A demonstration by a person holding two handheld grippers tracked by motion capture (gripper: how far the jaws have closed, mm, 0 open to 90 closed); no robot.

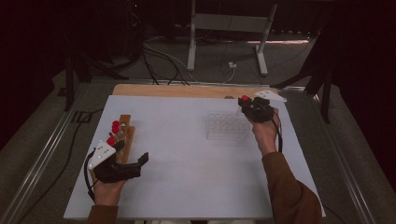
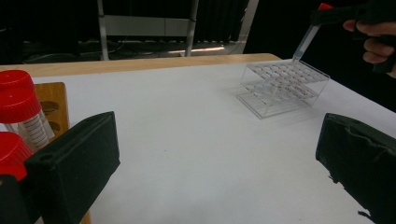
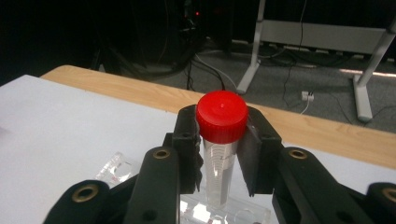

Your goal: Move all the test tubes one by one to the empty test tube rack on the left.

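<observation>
The right gripper (image 3: 219,154) clamps its black padded jaws on a clear plastic tube (image 3: 219,172) with a ribbed red screw cap, holding it just above the far corner of the clear, grid-holed rack (image 1: 227,128). The left gripper (image 2: 215,177) rests with jaws wide apart and empty beside a wooden rack (image 1: 126,137) of red-capped tubes (image 2: 21,109) on the smooth white table (image 1: 187,177).

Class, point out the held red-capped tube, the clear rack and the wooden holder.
red-capped tube (image 3: 221,116), right gripper view, on its cap.
clear rack (image 2: 285,77), left gripper view, on its top plate.
wooden holder (image 1: 125,120), high view, on its far end.
</observation>
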